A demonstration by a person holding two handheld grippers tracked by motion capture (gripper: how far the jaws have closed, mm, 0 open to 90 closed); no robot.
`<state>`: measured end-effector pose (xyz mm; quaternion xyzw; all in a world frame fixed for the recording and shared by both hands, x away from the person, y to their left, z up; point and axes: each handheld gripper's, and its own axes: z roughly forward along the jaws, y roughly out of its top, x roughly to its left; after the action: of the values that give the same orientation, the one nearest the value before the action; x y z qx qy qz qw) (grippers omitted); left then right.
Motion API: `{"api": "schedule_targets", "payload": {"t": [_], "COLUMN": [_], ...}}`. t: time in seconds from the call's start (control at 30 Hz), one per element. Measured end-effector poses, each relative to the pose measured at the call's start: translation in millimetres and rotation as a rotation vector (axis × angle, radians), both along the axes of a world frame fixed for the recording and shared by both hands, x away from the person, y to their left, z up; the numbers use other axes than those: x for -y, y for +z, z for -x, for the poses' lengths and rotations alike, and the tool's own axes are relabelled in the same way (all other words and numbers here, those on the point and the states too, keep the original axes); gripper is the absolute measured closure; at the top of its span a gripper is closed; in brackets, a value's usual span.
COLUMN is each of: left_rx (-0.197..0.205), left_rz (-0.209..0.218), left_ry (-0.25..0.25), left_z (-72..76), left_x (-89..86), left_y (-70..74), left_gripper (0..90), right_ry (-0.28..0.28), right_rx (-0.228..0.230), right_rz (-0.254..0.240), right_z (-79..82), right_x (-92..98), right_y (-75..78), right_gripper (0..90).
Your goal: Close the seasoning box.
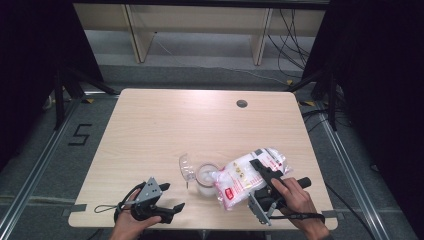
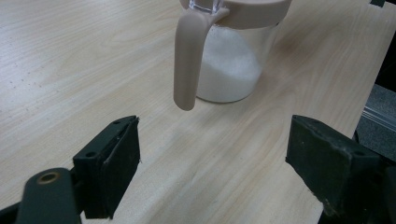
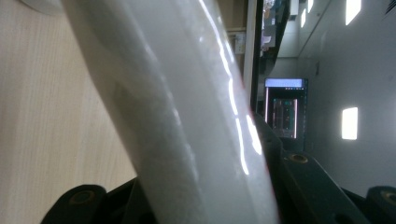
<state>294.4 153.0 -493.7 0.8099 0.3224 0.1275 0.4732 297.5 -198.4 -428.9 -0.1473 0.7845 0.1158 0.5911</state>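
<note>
While the right gripper (image 1: 260,172) clamps a bag (image 1: 245,175) of white grains, the bag tilts from its jaws down to the jar (image 1: 205,180) just beyond its tip. Wide open and holding nothing, the left gripper (image 1: 170,200) rests on the table (image 1: 200,120), the jar just ahead of it.

High view: even overhead light on the pale wood-grain table (image 1: 200,125), bright and flat; surroundings on both sides of the table fall off to near black. Shadows under things on the table are short and soft. Picture soft overall, fine detail smeared.

Left gripper view: diffuse light, mild sheen on the table; the clear glass jar with beige plastic lid and handle (image 2: 229,65) is reasonably sharp, with a faint shadow at its base.

Right gripper view: the white translucent plastic bag of granules (image 3: 187,121) sits very close, blurred, with streaky white glare lines. Ceiling lights beyond the bag are blown out.
</note>
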Motion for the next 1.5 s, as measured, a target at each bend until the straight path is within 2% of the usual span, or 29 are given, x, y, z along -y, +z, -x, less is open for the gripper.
{"api": "schedule_targets", "payload": {"t": [0.03,0.07,0.13,0.17,0.2,0.27,0.3,0.33,0.37,0.43,0.5,0.6,0.63,0.77,0.83,0.87,0.9,0.97,1.0,1.07,1.1,1.13,1.17,1.2,1.23,1.27,1.33,1.37,1.5], "left_rx": [0.002,0.000,0.003,0.004,0.006,0.002,0.003,0.000,0.001,0.001,0.001,0.003,-0.014,-0.012,-0.013,-0.013,-0.012,-0.015,-0.013,0.004,0.003,0.002,-0.015,-0.013,-0.015,-0.014,-0.004,0.002,-0.007], "left_rz": [-0.003,-0.003,0.005,0.004,0.005,-0.002,-0.006,0.001,0.000,-0.001,-0.001,-0.015,0.001,0.002,0.001,-0.003,0.000,0.013,-0.010,-0.012,-0.011,-0.009,0.002,-0.002,0.014,0.004,-0.005,-0.021,0.000], "left_ry": [-0.001,0.000,0.000,-0.002,0.001,0.000,-0.008,-0.005,-0.005,-0.006,-0.006,-0.012,0.002,0.002,0.001,0.002,0.000,0.009,0.009,-0.012,-0.012,-0.010,0.011,0.003,0.009,0.008,0.000,-0.005,-0.003], "left_z": [-0.3,-0.2,0.0,-0.2,0.0,0.0,-0.5,-0.3,-0.4,-0.3,-0.3,-0.9,-0.2,-0.2,-0.2,0.2,-0.2,0.3,0.6,-0.9,-0.9,-0.9,0.6,0.0,0.2,0.2,-0.2,-0.5,-0.3], "left_x": [-0.4,-0.2,0.2,0.2,0.3,-0.3,-1.0,-0.6,-0.7,-0.8,-0.8,-2.1,-1.2,-1.2,-1.3,-1.4,-1.3,-0.1,-1.1,-1.7,-1.7,-1.6,-0.6,-1.3,-0.1,-0.7,-1.0,-1.6,-0.5], "left_y": [0.2,0.1,-0.3,-0.2,-0.2,0.4,0.5,0.4,0.5,0.6,0.6,0.9,0.0,0.1,0.2,0.5,0.2,-0.3,0.6,0.6,0.7,0.5,0.2,0.2,-0.3,0.0,0.1,0.9,-0.5], "left_gripper": [17.1,17.0,16.9,16.9,16.9,16.8,16.8,16.8,16.8,16.8,16.8,16.8,16.8,16.8,16.8,16.8,16.8,16.8,16.8,16.8,16.8,16.8,16.8,16.8,16.8,16.8,16.8,16.8,16.8], "right_ry": [-0.013,0.000,-0.036,-0.015,-0.012,-0.012,-0.020,0.013,0.044,-0.025,-0.022,-0.015,-0.013,-0.002,0.003,-0.020,0.006,-0.009,0.000,-0.022,0.007,-0.014,0.000,0.005,-0.002,0.002,0.018,0.018,0.040], "right_rx": [-0.017,-0.005,-0.066,-0.046,-0.057,-0.077,-0.100,-0.075,-0.074,-0.155,-0.196,-0.209,-0.214,-0.248,-0.237,-0.268,-0.253,-0.295,-0.283,-0.325,-0.316,-0.343,-0.346,-0.354,-0.375,-0.391,-0.398,-0.427,-0.476], "right_rz": [-0.022,-0.010,-0.117,-0.081,-0.080,-0.120,-0.161,-0.110,-0.101,-0.234,-0.276,-0.307,-0.316,-0.357,-0.327,-0.373,-0.353,-0.418,-0.409,-0.472,-0.457,-0.498,-0.502,-0.524,-0.553,-0.596,-0.621,-0.671,-0.769], "right_z": [0.4,-0.4,0.0,-1.2,-1.6,-2.2,-2.0,-4.2,-7.0,-3.5,-4.9,-7.7,-8.3,-12.0,-13.8,-12.5,-14.1,-12.7,-14.4,-12.7,-15.8,-14.5,-15.8,-16.9,-16.4,-17.1,-19.5,-20.0,-25.5], "right_x": [1.0,2.0,5.7,5.3,5.6,7.8,9.0,9.2,9.8,13.3,15.8,18.6,19.4,21.2,20.8,21.1,22.1,22.9,23.8,24.6,25.9,26.3,27.4,28.7,29.3,31.0,33.1,34.4,36.5], "right_y": [-1.5,1.3,-5.7,-2.7,-1.7,-1.7,-3.8,1.8,3.9,-4.4,-6.2,-8.2,-8.7,-12.2,-11.5,-13.2,-9.6,-10.0,-8.5,-11.3,-9.1,-11.0,-10.2,-10.3,-11.0,-11.4,-10.8,-12.1,-16.3], "right_gripper": [68.9,69.0,69.3,69.3,69.3,69.4,69.5,69.6,69.7,70.0,70.2,70.8,70.8,71.9,72.7,73.1,73.3,73.9,74.1,74.6,74.6,74.7,74.7,74.9,75.0,75.2,75.4,75.6,76.3]}}
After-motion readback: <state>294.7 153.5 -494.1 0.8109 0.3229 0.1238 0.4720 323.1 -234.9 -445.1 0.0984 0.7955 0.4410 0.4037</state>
